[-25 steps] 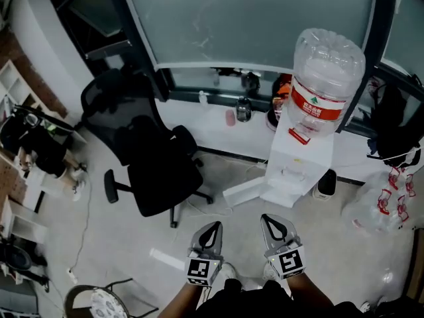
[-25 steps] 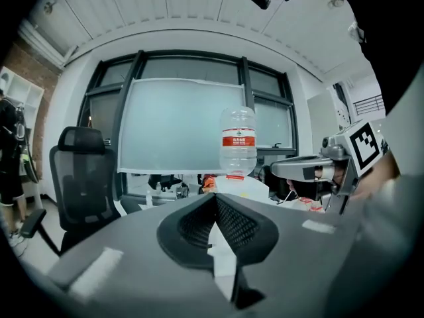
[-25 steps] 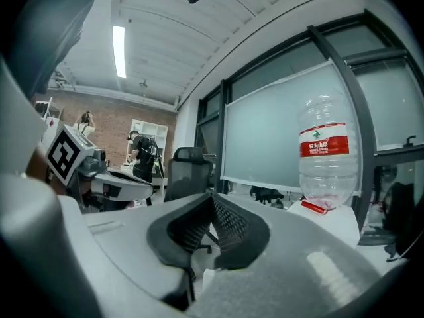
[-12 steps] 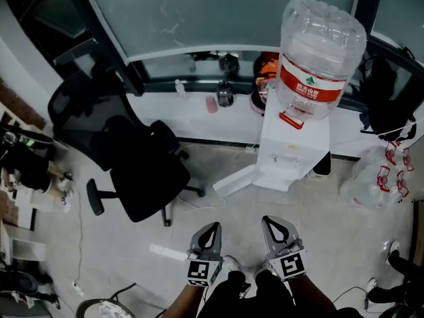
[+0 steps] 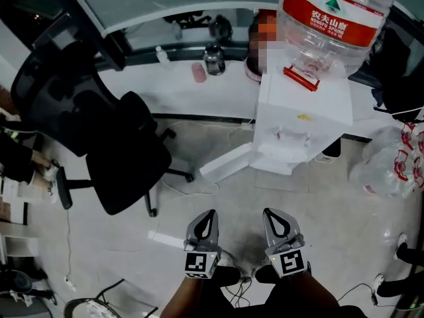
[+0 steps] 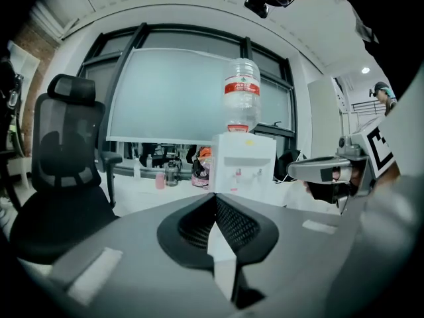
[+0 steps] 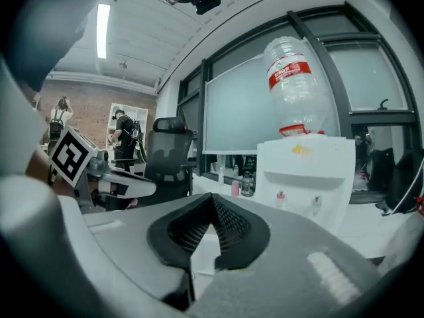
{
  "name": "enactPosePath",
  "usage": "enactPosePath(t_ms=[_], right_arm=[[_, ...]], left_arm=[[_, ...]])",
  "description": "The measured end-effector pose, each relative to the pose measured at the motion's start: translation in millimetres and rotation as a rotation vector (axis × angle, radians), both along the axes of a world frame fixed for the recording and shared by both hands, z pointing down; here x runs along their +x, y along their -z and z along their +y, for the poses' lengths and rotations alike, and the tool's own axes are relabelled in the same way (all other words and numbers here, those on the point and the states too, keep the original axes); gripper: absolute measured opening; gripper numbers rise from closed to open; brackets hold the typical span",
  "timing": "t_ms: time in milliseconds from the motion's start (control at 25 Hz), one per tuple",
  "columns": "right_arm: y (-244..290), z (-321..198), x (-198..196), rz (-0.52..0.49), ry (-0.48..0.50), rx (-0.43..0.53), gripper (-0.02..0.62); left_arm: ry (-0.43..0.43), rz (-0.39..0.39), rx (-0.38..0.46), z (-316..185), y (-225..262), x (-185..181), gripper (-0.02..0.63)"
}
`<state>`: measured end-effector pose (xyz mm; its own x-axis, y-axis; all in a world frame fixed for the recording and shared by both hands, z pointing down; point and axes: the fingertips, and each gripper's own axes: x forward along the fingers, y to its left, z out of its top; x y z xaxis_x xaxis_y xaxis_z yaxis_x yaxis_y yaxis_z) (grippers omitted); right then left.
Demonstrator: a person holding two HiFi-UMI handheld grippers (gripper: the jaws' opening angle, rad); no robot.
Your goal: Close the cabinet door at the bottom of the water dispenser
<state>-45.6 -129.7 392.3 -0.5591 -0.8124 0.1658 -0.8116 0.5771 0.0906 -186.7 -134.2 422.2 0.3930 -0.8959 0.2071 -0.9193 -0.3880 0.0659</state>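
I have both grippers low over the floor (image 5: pixel 331 217), side by side and well short of the water dispenser (image 5: pixel 301 121). The left gripper (image 5: pixel 209 216) is clenched with its jaws tip to tip and nothing between them, and the right gripper (image 5: pixel 272 216) is clenched and empty as well. The dispenser stands at the far edge of the floor, backed against the white window ledge (image 5: pixel 179 95), with the big bottle (image 5: pixel 328 18) upended on top. Its cabinet door (image 5: pixel 226 162) hangs open at the bottom, swung out to the left so its free edge points across the floor toward the office chair (image 5: pixel 99 131). Between that edge and the chair's base there is a strip of bare floor, crossed by a thin cable (image 5: pixel 192 189). The stretch from my gripper tips up to the door is open. A white strip (image 5: pixel 165 238) lies on the floor just left of the left gripper. On the right, a clear plastic bag (image 5: pixel 387 171) sits near the dispenser's side, leaving less room there.
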Motion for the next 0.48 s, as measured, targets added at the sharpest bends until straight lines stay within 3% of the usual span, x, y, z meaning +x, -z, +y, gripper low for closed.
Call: enactPosePath(t_ms=[320,480], right_arm=[[-147,-14,21,-0.013,0.009,0.052,0.003],[-218,-25,28,-0.007,0.016,0.09,0.003]], left_arm=[[0.01,-0.008,0.028,-25,-150,17,0.018],[0.012,0.004,0.098,-37,-215,26,0.02]])
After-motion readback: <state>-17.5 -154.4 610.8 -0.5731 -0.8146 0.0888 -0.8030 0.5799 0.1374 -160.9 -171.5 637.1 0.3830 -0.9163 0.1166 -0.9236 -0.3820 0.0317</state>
